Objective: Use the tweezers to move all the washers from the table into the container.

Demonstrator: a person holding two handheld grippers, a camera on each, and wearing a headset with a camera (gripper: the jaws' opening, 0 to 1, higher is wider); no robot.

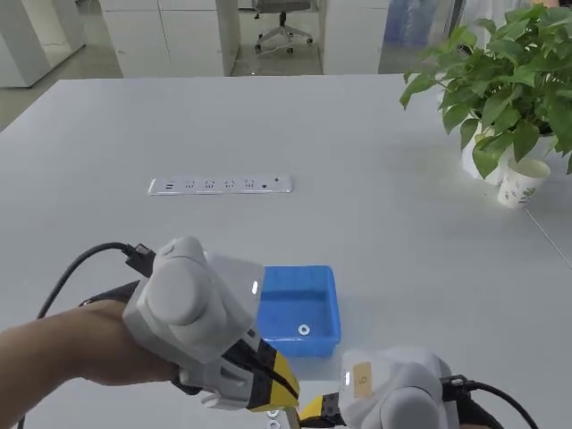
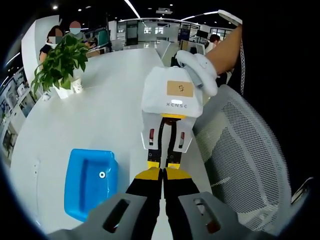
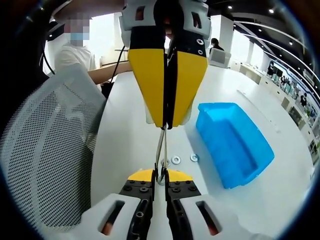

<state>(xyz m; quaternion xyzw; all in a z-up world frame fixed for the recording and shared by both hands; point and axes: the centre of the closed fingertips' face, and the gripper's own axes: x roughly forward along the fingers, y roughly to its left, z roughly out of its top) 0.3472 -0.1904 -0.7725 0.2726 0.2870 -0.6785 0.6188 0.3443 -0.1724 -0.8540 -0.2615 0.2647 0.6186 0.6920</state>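
A blue container (image 1: 299, 308) sits on the white table (image 1: 375, 206) with one washer (image 1: 304, 331) in it. My left gripper (image 1: 284, 398) and right gripper (image 1: 313, 413) meet tip to tip just in front of it. In the right gripper view, thin metal tweezers (image 3: 161, 150) run from the left gripper's (image 3: 167, 122) shut yellow jaws down into the right gripper's (image 3: 160, 177) shut jaws. Two loose washers (image 3: 176, 160) (image 3: 194, 158) lie on the table beside the tweezers, near the container (image 3: 232, 142). The left gripper (image 2: 162, 175) faces the right gripper (image 2: 164, 161), with the container (image 2: 92, 182) to one side.
A white power strip (image 1: 221, 185) lies mid-table. A potted plant (image 1: 509, 80) and a paper cup (image 1: 521, 181) stand at the far right. A mesh chair (image 3: 45, 150) is close to the table's near edge. An office chair (image 1: 284, 22) stands beyond the table.
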